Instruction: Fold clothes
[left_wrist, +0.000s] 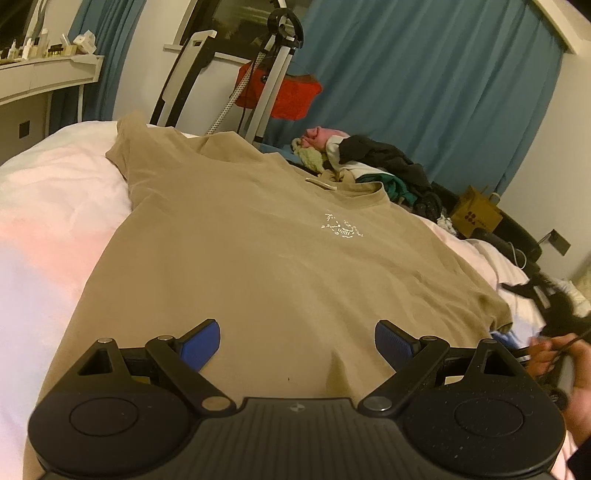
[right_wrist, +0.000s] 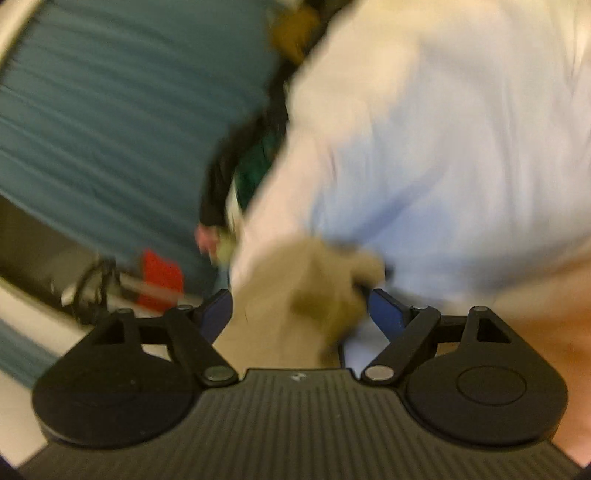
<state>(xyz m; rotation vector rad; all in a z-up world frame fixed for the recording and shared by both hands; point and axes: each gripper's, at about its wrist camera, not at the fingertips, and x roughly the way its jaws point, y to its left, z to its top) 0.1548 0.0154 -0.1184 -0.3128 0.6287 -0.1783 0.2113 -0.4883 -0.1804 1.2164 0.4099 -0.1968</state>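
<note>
The left gripper (left_wrist: 297, 345) hovers with jaws wide and empty over the hem of a tan T-shirt (left_wrist: 258, 258) spread flat on the white bed (left_wrist: 55, 221). The right gripper (right_wrist: 301, 314) also has its jaws apart; a bunched shirt edge lies between them, ungripped, though heavy blur obscures contact. A clothes pile (left_wrist: 388, 166) sits beyond the collar.
</note>
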